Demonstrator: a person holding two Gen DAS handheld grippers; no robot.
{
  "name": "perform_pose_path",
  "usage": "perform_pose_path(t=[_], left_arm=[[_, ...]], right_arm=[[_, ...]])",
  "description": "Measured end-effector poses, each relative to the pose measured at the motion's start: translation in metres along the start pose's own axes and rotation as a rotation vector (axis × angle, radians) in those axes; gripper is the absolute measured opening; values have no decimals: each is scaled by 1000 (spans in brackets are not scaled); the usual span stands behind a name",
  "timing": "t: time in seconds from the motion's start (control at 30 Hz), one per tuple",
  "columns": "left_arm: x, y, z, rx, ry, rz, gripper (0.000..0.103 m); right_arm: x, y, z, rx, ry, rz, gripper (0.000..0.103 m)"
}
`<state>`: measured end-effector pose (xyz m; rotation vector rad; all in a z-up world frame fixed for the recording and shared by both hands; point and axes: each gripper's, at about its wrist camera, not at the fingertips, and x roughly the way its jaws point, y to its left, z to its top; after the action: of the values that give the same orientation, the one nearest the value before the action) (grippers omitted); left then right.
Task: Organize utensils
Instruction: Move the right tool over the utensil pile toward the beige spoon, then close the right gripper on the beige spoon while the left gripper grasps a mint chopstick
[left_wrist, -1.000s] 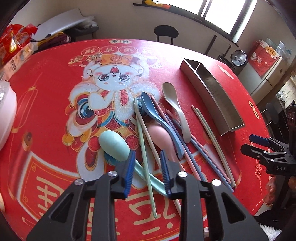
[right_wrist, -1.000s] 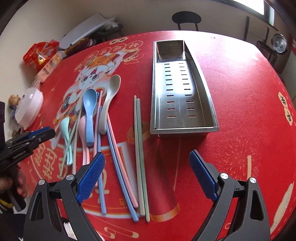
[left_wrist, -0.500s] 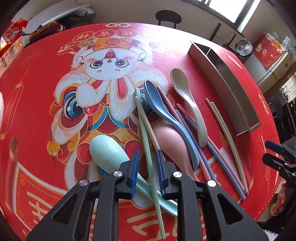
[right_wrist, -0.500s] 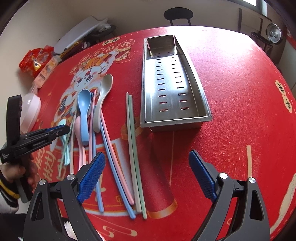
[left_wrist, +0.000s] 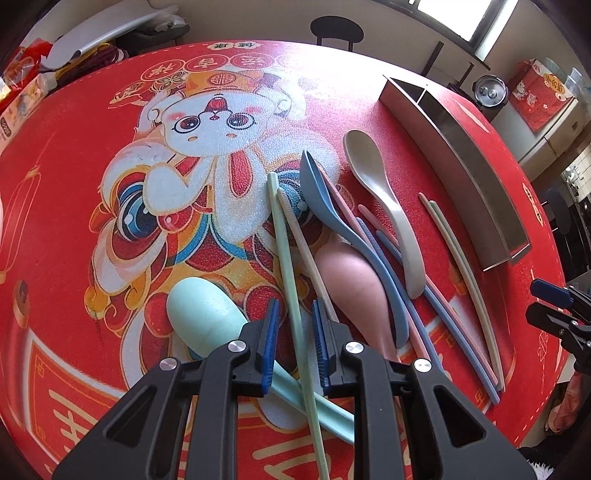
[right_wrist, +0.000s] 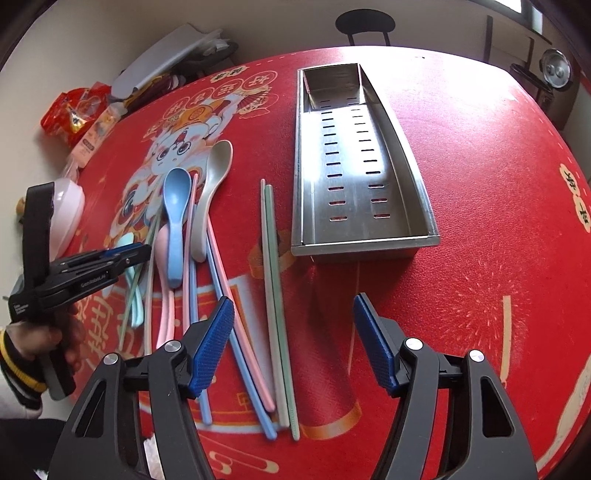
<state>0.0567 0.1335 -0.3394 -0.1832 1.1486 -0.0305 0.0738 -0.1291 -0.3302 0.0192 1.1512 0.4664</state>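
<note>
The left gripper (left_wrist: 293, 343) hangs low over the near end of the pile, its jaws drawn in narrow either side of a mint-green chopstick (left_wrist: 286, 236), though a sliver of daylight shows at each pad, so I would not call it a grip yet; whether the pads touch the stick lower down I cannot tell. The right gripper (right_wrist: 293, 343) sits over the red tablecloth (right_wrist: 480, 184) nearer the right, and its jaws have just been closing in, but they stand well apart with nothing pinched: a green pair of chopsticks (right_wrist: 271, 258) only runs on the cloth below and between them. As for the job, it looks barely begun. The steel tray (right_wrist: 417, 177), lying far and to the right, has its slotted floor bare, with not one utensil in it. Everything is out on the cloth to its left: the beige spoon (left_wrist: 380, 192), the blue spoon (left_wrist: 332, 206), the pink spoon (left_wrist: 351, 273) and the mint spoon (left_wrist: 199, 306), the mint spoon's handle passing under the left gripper, all tangled with blue, pink and cream chopsticks lying crosswise over one another. The green pair lies apart from the heap, just beside the tray's left wall. So by my reckoning all the sorting is left, every spoon and every stick, and the mint-green chopstick seems the first candidate to go
</note>
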Motion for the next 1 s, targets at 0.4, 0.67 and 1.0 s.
perform_pose_path(t=[0.4,0.67,1.0], left_arm=[[-2,11,-2,-34,-12,21,7],[-1,24,4,-93,-30,-4,7],[3,29,12,-112,-43,-28,8]], right_arm=[[9,35,31,-118,0,38,50],[35,66,67,-157,3,67,34],[93,84,91,-102,96,58,29]])
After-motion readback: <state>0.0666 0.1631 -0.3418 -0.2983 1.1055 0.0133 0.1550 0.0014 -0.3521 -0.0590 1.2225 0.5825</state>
